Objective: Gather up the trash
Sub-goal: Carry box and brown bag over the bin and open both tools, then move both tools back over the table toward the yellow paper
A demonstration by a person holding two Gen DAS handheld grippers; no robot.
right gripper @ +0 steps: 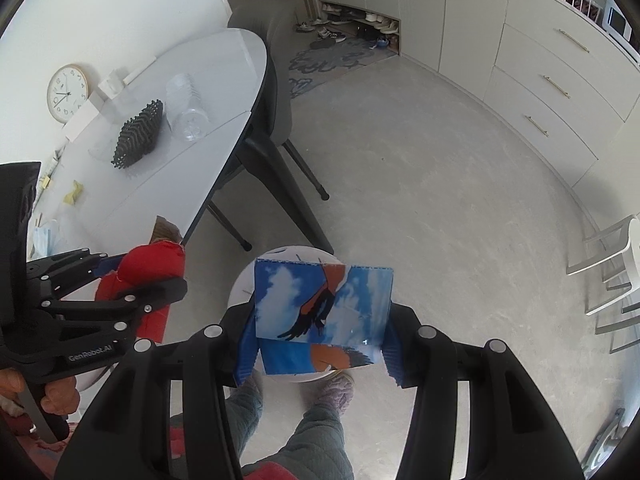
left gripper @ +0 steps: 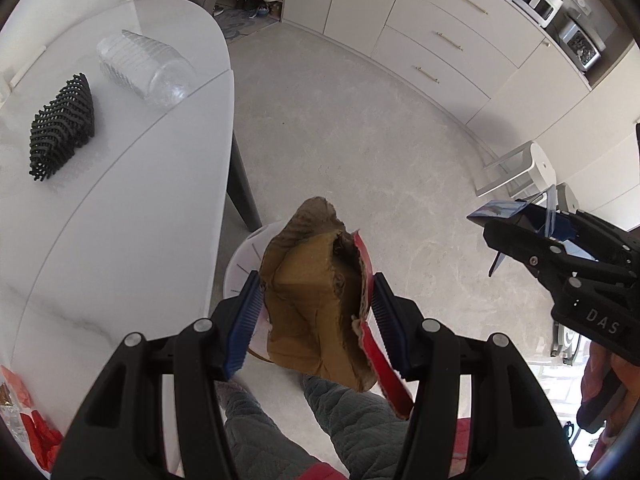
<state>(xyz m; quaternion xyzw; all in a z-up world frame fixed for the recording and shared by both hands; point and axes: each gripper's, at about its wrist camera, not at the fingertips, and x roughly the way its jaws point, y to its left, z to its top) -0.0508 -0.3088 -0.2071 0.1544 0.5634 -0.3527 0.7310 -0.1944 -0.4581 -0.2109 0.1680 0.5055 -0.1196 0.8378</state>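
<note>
My left gripper (left gripper: 316,316) is shut on a crumpled piece of brown cardboard with a red outer face (left gripper: 316,304), held above a round white bin (left gripper: 244,268) on the floor. In the right wrist view the same cardboard (right gripper: 156,264) shows red at the left. My right gripper (right gripper: 320,340) is shut on a blue box printed with sky and a bird (right gripper: 320,304), over the white bin (right gripper: 240,292). That box (left gripper: 504,212) appears at the right of the left wrist view. A clear plastic bottle (left gripper: 148,68) lies on the white table (left gripper: 120,220).
A black mesh object (left gripper: 62,128) sits beside the bottle. Red wrappers (left gripper: 24,412) lie at the table's near edge. A dark chair (right gripper: 276,92) stands by the table, a white step stool (left gripper: 520,168) on the right. The person's legs and slippers (right gripper: 332,392) are below.
</note>
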